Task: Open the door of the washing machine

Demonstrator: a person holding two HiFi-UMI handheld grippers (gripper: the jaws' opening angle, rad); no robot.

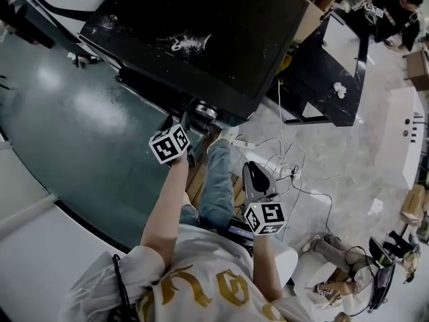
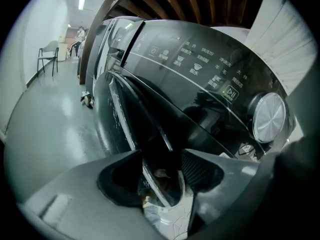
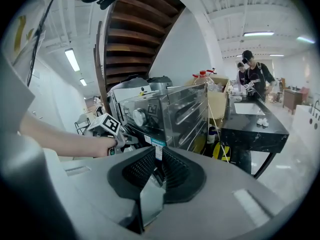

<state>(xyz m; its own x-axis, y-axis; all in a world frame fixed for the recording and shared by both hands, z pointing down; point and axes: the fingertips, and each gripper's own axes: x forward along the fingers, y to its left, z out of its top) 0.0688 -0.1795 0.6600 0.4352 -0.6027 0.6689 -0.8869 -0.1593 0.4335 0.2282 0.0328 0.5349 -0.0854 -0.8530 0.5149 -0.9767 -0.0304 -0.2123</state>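
Observation:
The washing machine [image 1: 201, 39] shows from above as a dark box, and its front faces down in the head view. My left gripper [image 1: 190, 123] reaches its front. In the left gripper view the round dark door [image 2: 131, 124] fills the middle, under the control panel with its silver dial [image 2: 269, 116]. The door's bright rim [image 2: 150, 176] runs between the jaws of the left gripper [image 2: 162, 160], which looks shut on that edge. My right gripper [image 1: 255, 174] hangs well back from the machine [image 3: 165, 109]. This gripper [image 3: 156, 157] is shut with nothing between its pads.
A black table [image 1: 322, 79] stands to the right of the machine. White cables [image 1: 281, 166] lie on the floor by my right gripper. Two people [image 3: 252, 76] stand behind the table. A chair [image 2: 47, 54] stands far down the corridor. A wooden staircase [image 3: 130, 34] rises overhead.

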